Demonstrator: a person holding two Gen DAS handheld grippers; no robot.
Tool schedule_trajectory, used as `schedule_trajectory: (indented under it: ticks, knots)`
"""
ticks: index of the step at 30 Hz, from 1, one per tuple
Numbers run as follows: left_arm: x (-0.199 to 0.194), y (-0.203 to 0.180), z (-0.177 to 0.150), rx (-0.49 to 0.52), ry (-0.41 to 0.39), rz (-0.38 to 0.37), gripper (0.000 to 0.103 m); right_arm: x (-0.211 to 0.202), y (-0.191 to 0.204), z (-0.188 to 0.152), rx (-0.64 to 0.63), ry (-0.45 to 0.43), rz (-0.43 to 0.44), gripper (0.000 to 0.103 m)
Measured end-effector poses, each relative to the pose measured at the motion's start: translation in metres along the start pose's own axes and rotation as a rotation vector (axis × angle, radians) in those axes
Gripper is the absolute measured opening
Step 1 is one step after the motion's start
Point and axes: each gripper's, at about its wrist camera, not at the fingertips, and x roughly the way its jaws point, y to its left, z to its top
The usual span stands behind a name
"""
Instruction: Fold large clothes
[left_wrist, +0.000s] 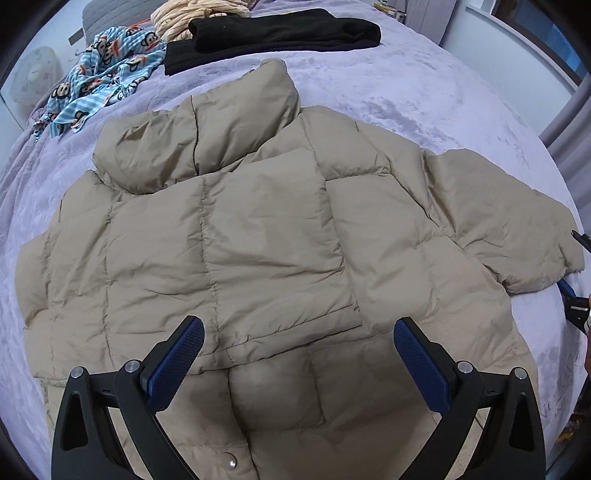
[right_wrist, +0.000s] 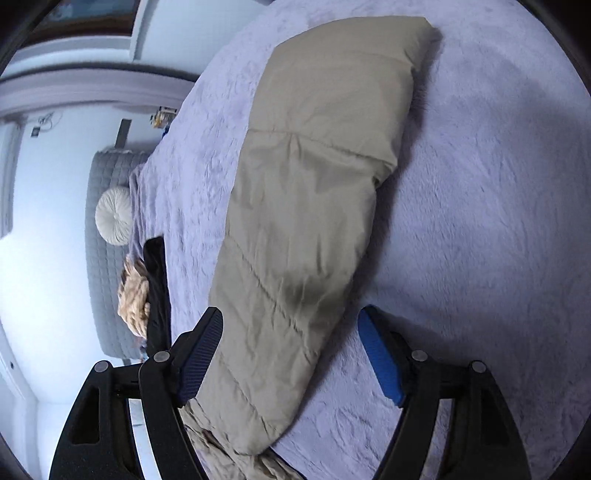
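Nearest, in the left wrist view: left claw (left_wrist: 298, 354) spread wide, nothing between the pads, poised over the lower front of the tan jacket (left_wrist: 258, 236), close to the hem and above a snap button (left_wrist: 232, 463). Beyond the pads: one sleeve (left_wrist: 273, 243) already lying across the chest, its cuff end just ahead of the claw. Farther up: collar (left_wrist: 207, 140) puffed and standing; jacket spread flat on the lilac bedspread (left_wrist: 424, 92), long axis running away from the claw toward the collar. Off to the right of that view: the other sleeve (left_wrist: 509, 221) out sideways on the bedspread, well apart from the left claw, with a sliver of the right claw showing at its cuff. In the right wrist view: right claw (right_wrist: 291, 354) also wide, gripping nothing, straddling the near part of that sleeve (right_wrist: 317, 192), which runs lengthwise away from the pads; whether a pad touches the fabric, hard to tell. So, likely: right claw far nearer to the unfolded sleeve, left claw nearer to hem and body; next move probably a pinch on this sleeve and a carry across the chest, crosswise to the jacket's long axis. Farthest, toward the head of the bed: black garment (left_wrist: 280, 33), blue printed cloth (left_wrist: 99, 77), cream knit (left_wrist: 192, 14), round cushion (right_wrist: 113, 215).
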Motion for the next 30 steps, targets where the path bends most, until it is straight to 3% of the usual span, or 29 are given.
schedule_trajectory:
  ticks: [5,8,9,13,18,23,27,30]
  knots:
    - [-0.003,0.004,0.004,-0.007,-0.023,0.029,0.103,0.018,-0.002,0.017,0.129,-0.008,0.1,0.075]
    - [-0.008,0.014,0.006,-0.022,-0.034,0.043,0.103,0.032,0.002,0.019,0.176,0.037,0.147,0.022]
    - [-0.01,0.019,0.006,-0.033,-0.037,0.047,0.103,0.035,0.003,0.021,0.177,0.054,0.164,0.011]
    - [-0.016,0.047,0.006,-0.088,-0.048,0.064,0.103,0.037,0.034,0.012,0.081,0.071,0.217,0.009]
    - [-0.021,0.085,0.003,-0.139,-0.054,0.096,0.103,0.045,0.11,-0.021,-0.138,0.147,0.292,0.009]
    - [-0.029,0.128,-0.004,-0.185,-0.076,0.14,0.103,0.067,0.208,-0.1,-0.484,0.269,0.317,0.01]
    - [-0.035,0.167,-0.015,-0.244,-0.079,0.168,0.103,0.094,0.27,-0.206,-0.86,0.358,0.258,0.01]
    - [-0.037,0.194,-0.028,-0.273,-0.072,0.198,0.103,0.123,0.282,-0.295,-1.093,0.443,0.2,0.01]
